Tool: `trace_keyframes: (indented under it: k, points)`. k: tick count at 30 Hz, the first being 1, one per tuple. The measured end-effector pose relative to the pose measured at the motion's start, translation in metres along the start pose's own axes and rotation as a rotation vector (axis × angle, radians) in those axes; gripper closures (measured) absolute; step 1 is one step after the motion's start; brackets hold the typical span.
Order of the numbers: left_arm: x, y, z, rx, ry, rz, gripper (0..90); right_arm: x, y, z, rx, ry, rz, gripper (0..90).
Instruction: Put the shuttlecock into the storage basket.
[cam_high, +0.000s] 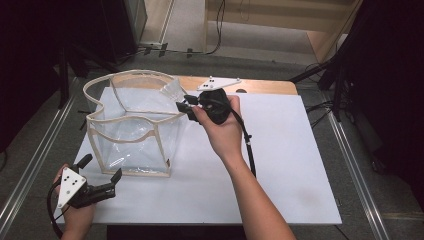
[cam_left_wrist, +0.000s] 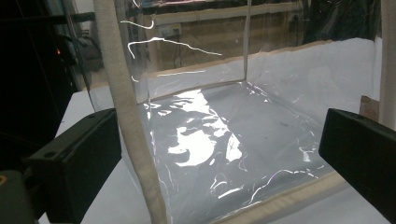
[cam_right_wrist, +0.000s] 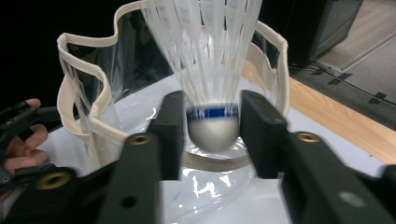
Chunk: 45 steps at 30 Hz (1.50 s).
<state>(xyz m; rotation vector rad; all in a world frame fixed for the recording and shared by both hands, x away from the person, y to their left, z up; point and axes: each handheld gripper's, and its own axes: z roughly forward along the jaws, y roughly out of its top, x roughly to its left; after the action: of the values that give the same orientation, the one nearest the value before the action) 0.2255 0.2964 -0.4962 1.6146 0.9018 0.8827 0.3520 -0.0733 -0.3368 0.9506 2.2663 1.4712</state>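
Drop step in hand. Right tongs (cam_right_wrist: 212, 135) hover over the rim of the clear bag (cam_high: 131, 131), shuttlecock (cam_right_wrist: 212, 84) between the jaws, cork down; gaps show at both sides, grip apparently released. Left tongs (cam_high: 100, 176) stand open astride the bag's near corner, nothing pinched. Next: shuttlecock should fall inside; then withdraw.

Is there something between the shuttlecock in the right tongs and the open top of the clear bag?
Nothing visible blocks it. The shuttlecock sits between the right tongs at the rim of the clear bag, whose top is open.
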Motion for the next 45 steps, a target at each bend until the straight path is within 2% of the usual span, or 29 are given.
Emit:
trace_keyframes:
  k: [3,8,13,15,16,17,19,20,26,30,45]
  points:
    - [0.0,0.0,0.0,0.0,0.0,-0.001,0.0,0.001,-0.001,0.001,0.003,-0.008,-0.015,45.2]
    - [0.0,0.0,0.0,-0.001,0.0,-0.002,0.0,0.003,-0.001,-0.004,-0.01,0.016,-0.035,33.9]
    - [0.0,0.0,0.0,-0.001,-0.001,-0.002,0.0,0.005,-0.004,-0.01,-0.005,-0.005,-0.076,20.9]
    - [0.0,0.0,0.0,-0.001,-0.001,-0.002,0.0,0.005,-0.006,-0.012,0.005,0.009,-0.076,16.2]
    - [0.0,0.0,0.0,-0.001,-0.001,-0.002,0.0,0.006,-0.007,-0.014,0.006,0.014,-0.079,11.0]
    - [0.0,0.0,0.0,0.0,0.0,-0.001,0.0,0.006,-0.008,-0.015,0.007,0.005,-0.08,8.2]
    - [0.0,0.0,0.0,0.0,0.0,-0.001,0.0,0.006,-0.01,-0.018,0.007,0.004,-0.085,6.2]
    - [0.0,0.0,0.0,0.001,0.0,0.0,0.0,0.006,-0.012,-0.019,0.003,0.001,-0.081,0.0]
    - [0.0,0.0,0.0,0.002,0.0,0.002,0.0,0.004,-0.02,-0.025,0.004,-0.005,-0.077,0.0]
    - [0.0,0.0,0.0,0.002,0.0,0.001,0.0,0.003,-0.026,-0.028,0.001,-0.017,-0.093,0.0]
    - [0.0,0.0,0.0,0.001,-0.001,0.0,0.0,-0.003,-0.055,-0.039,-0.004,-0.037,-0.08,0.0]
